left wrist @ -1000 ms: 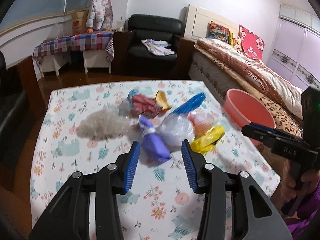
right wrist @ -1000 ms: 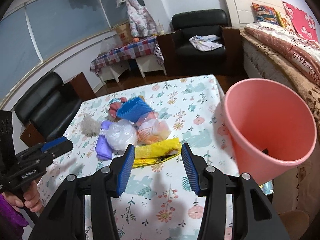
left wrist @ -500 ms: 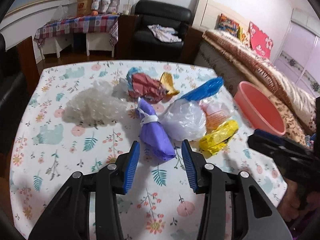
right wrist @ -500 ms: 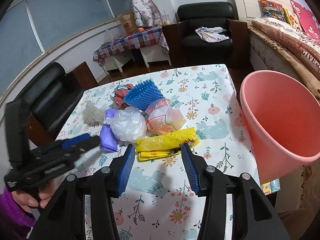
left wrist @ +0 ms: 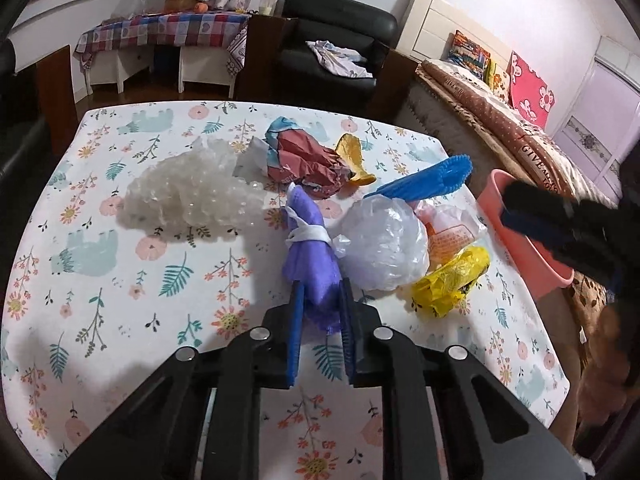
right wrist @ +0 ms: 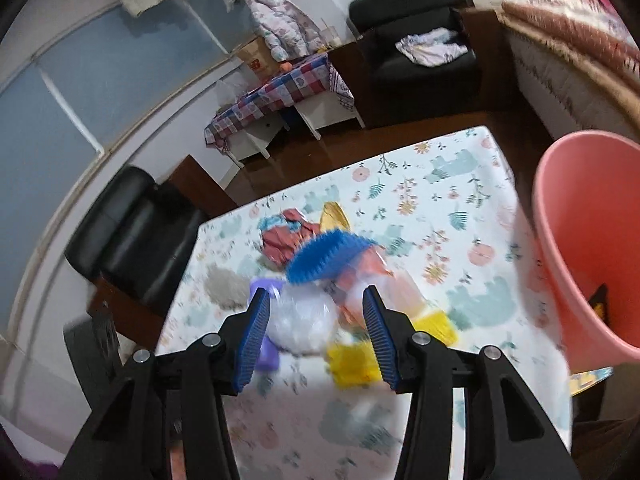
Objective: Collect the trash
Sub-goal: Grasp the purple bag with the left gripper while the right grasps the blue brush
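trash lies heaped mid-desk (left wrist: pixel 100 288); pink bin (right wrist: pixel 580 240) stands off its right edge. left hand-held gripper (left wrist: pixel 320 312) is clenched on the purple bag (left wrist: pixel 308 248), so the pickup is in hand; next it likely needs a lift across to the bin. right hand-held gripper (right wrist: pixel 316 332) hangs released, blurred, above the white bag (left wrist: pixel 384 244), which touches the purple one and may drag

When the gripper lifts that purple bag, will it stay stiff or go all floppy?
Probably floppy: the purple bag is thin crinkled plastic, tied with a white knot, and already squashes between the left gripper fingers. It looks light, so it should lift easily. Its far end may dangle and brush the white bag touching it.
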{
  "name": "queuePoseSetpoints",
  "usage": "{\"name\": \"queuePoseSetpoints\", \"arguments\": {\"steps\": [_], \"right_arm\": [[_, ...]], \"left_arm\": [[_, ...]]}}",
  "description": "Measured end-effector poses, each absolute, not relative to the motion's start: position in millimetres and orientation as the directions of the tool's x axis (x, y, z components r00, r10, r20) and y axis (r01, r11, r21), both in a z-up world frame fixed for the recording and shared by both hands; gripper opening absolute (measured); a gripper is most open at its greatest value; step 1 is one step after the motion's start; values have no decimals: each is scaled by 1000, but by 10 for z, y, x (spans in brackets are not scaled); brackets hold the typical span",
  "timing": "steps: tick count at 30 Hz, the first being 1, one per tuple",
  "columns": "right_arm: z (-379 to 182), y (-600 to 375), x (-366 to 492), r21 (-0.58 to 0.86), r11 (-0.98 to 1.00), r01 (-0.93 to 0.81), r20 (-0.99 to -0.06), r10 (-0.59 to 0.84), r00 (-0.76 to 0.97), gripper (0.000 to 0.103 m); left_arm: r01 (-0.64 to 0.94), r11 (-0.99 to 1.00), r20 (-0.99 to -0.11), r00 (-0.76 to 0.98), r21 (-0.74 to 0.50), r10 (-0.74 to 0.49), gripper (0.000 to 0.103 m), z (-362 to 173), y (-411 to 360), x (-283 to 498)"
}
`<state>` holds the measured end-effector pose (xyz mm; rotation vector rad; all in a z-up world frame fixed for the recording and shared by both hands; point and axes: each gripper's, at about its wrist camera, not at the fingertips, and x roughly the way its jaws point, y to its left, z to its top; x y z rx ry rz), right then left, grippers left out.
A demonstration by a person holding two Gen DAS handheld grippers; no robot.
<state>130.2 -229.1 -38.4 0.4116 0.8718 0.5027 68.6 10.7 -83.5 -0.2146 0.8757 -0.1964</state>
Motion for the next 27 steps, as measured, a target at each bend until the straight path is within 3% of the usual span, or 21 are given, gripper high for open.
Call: {"name": "queuePoseSetpoints", "arguments": {"steps": [12,15,17,19,27], "right_arm": [[-523,-2234,1881,658,752,-26,-655,590,473,48],[-602,-2209,1902,657,754,1,-672,586,453,34],[-652,-2195,1883,652,759,2,-681,584,442,13],[-664,-2188,1831,651,759,-11,-676,586,447,8],[-427,-2259,1477,614,780,-122,-628,576,523,7]], "left_arm": [[90,954,-713,646,-284,-273,16,-761,318,472],[89,954,-707,652,-287,-273,16,-743,354,424],[89,954,-704,655,-287,-273,16,-731,372,396],[90,954,-702,658,-287,-273,16,-716,383,375],[112,952,-662,695,-284,-279,16,-511,352,272]]}}
